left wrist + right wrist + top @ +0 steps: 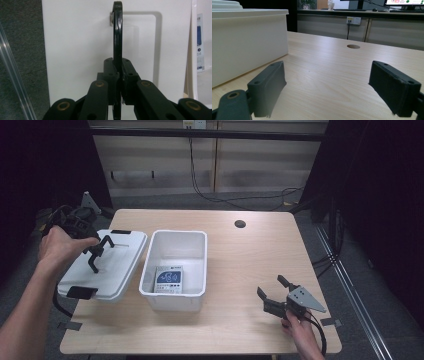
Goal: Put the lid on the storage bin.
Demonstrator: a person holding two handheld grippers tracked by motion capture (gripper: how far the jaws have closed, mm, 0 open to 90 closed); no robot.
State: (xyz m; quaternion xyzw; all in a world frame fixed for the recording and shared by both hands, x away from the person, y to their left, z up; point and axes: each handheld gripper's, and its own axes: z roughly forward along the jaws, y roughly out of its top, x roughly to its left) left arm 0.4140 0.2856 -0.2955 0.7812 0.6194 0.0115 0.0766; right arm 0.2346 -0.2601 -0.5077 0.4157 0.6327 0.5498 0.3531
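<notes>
White bin lid [107,265] sits at the left edge of the wooden table [250,270], just left of the open white bin [175,267], touching or nearly touching its rim. The lid has black latches at both ends and a black handle [117,32] on top, standing upright. Left gripper [97,251] is over the lid, jaws pressed together on the handle, seen clearly in the left gripper view. Inside the bin, a flat blue-and-white packet [169,280] lies on the bottom. Right gripper [272,295] is low over the table's near right area, well apart from the bin, jaws spread wide and holding nothing. A round cable hole [240,224] is near the table's far edge. Grey floor around the table.
</notes>
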